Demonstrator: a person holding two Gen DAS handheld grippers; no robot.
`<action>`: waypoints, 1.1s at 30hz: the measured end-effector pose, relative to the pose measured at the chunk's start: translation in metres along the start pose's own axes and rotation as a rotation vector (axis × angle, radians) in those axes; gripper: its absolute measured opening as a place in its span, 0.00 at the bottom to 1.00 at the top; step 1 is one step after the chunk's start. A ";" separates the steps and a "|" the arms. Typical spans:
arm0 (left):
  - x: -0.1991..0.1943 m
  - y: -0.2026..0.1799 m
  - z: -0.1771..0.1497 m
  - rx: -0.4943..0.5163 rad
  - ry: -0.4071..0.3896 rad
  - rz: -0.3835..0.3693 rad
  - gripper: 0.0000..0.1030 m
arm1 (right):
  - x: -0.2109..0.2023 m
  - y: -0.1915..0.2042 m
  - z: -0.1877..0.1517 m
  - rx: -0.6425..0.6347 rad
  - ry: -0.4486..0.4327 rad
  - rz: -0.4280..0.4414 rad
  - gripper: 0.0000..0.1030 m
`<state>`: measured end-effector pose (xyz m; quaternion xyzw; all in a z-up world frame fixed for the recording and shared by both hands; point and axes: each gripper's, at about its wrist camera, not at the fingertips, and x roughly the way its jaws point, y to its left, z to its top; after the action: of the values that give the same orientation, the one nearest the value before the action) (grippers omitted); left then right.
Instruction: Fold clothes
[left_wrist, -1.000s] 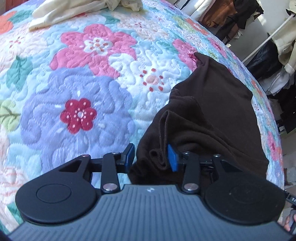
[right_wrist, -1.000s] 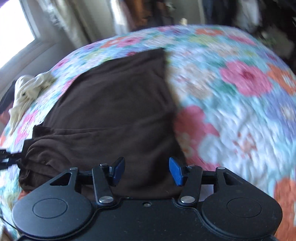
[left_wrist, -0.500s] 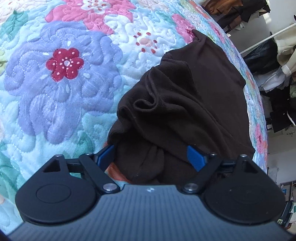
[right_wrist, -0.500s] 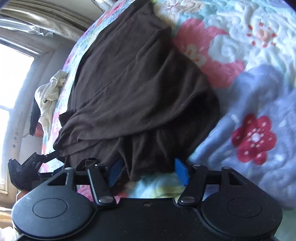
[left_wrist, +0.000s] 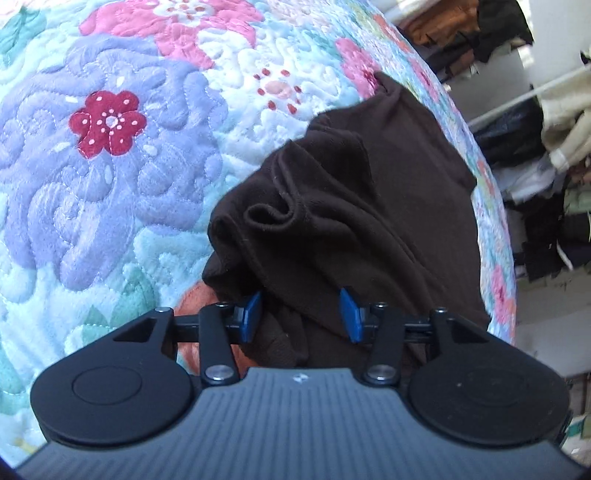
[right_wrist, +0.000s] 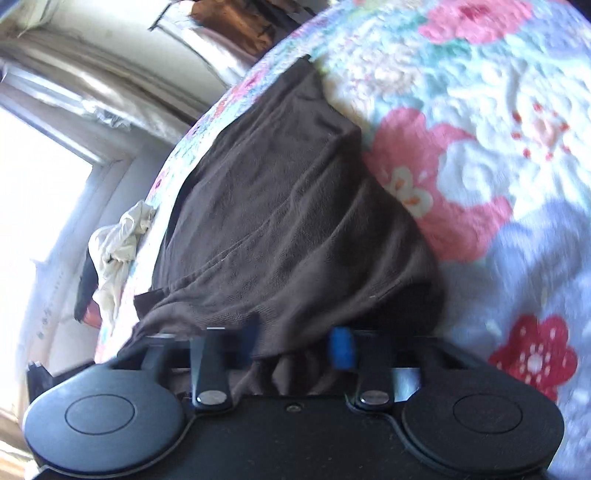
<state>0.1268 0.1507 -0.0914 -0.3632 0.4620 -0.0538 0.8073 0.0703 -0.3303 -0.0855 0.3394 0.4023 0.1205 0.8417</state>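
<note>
Here both tongs, left (left_wrist: 300, 314) and right (right_wrist: 297, 343), straddle the bunched brown garment (left_wrist: 343, 221).

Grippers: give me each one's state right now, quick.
Left gripper: jaws apart around a bunch of the brown garment; grip cannot be told.
Right gripper: blurred, jaws astride the brown garment's edge; cannot tell.

Bright window (right_wrist: 33, 192) glare, fisheye-bent edges; the right wrist view is motion-blurred.
</note>
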 end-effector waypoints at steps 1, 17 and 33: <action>-0.001 -0.003 0.001 0.027 -0.027 0.016 0.10 | -0.005 -0.001 0.004 -0.011 -0.015 0.008 0.15; -0.004 -0.037 0.000 0.153 -0.033 0.008 0.09 | -0.021 0.019 0.044 -0.166 0.034 0.002 0.15; -0.006 -0.021 -0.019 0.116 0.109 0.062 0.61 | -0.018 0.003 -0.007 -0.032 0.327 0.111 0.62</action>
<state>0.1138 0.1271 -0.0799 -0.2977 0.5122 -0.0750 0.8021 0.0530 -0.3334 -0.0760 0.3237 0.5127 0.2268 0.7622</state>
